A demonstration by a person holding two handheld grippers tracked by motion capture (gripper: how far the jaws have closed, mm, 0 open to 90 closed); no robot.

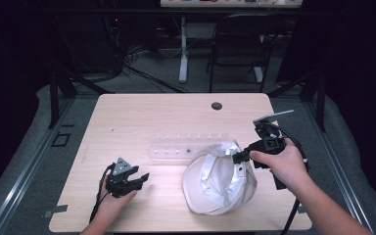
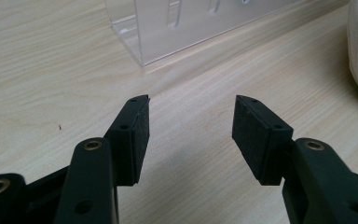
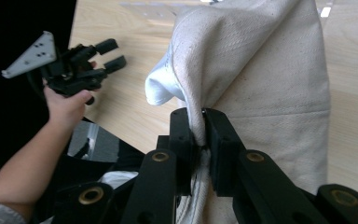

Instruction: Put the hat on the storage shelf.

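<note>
Left gripper [image 1: 142, 177] low at the near left, held in the left hand [image 1: 115, 196], jaws spread wide with nothing between them, pads facing each other, pointing right and slightly far. Left forearm in from the near edge. Right gripper [image 1: 236, 157] raised at the right, gripped by the right hand [image 1: 279, 164], jaws clamped tight, pointing left and down. Right forearm angled in from the near right corner.
</note>
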